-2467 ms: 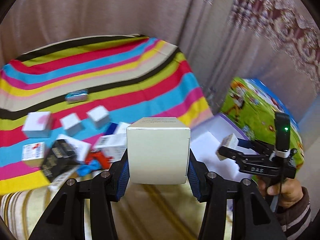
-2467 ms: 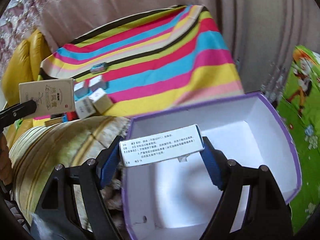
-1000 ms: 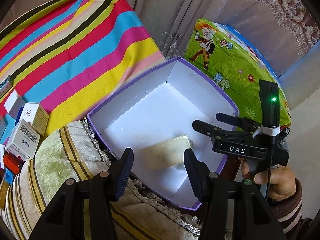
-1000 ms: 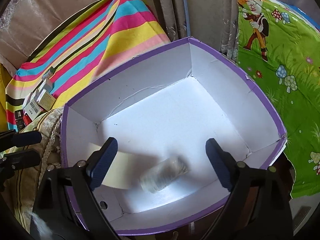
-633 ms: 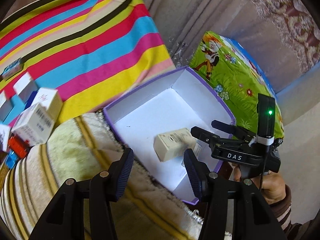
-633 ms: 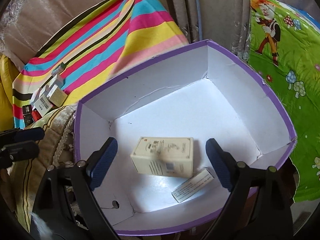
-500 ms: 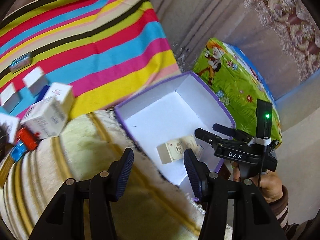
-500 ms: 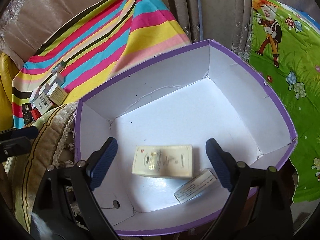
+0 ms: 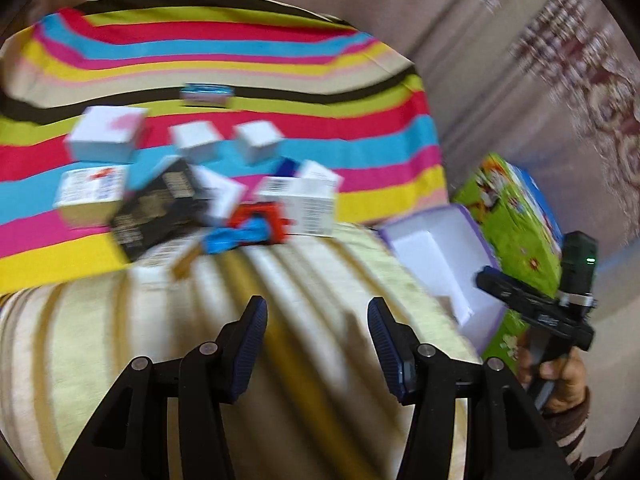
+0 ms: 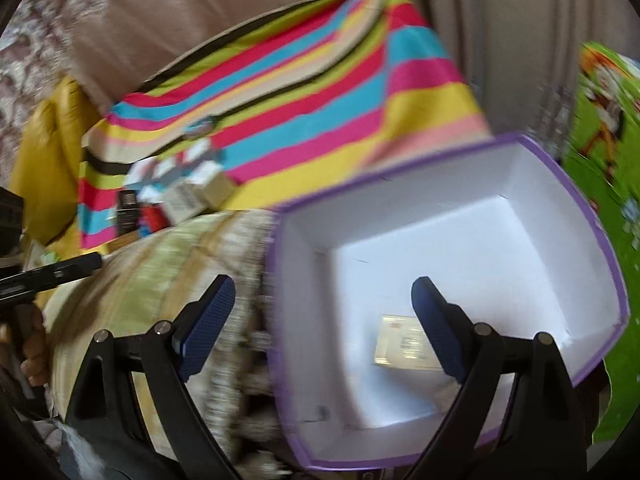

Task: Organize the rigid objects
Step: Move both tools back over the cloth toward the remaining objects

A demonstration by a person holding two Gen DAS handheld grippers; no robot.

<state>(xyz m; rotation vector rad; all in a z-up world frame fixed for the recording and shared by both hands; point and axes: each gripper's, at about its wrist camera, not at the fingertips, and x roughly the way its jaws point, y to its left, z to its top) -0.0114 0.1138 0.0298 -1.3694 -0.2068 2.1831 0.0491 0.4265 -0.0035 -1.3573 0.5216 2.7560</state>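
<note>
My left gripper (image 9: pixel 318 316) is open and empty above a striped beige cushion (image 9: pixel 280 340). Ahead of it, several small boxes lie in a blurred pile (image 9: pixel 192 184) on a rainbow-striped cloth (image 9: pixel 224 48), among them a black box (image 9: pixel 156 208) and a barcoded white box (image 9: pixel 308 204). My right gripper (image 10: pixel 322 300) is open and empty over the near left rim of a purple-edged white box (image 10: pixel 580 208). A beige carton (image 10: pixel 404 342) lies flat inside it, partly hidden behind my right finger. The right gripper also shows in the left wrist view (image 9: pixel 532 304).
The purple-edged box (image 9: pixel 440 248) stands right of the cushion. A green cartoon-print mat (image 10: pixel 604 120) lies beyond it. Curtains (image 10: pixel 500 20) hang behind. A yellow cushion (image 10: pixel 44 136) sits far left. The pile of boxes also shows in the right wrist view (image 10: pixel 180 188).
Both grippers released their cartons into the purple-edged box. My left gripper has swung left, back toward the pile of boxes. My right gripper has also shifted left, toward the box's near rim.
</note>
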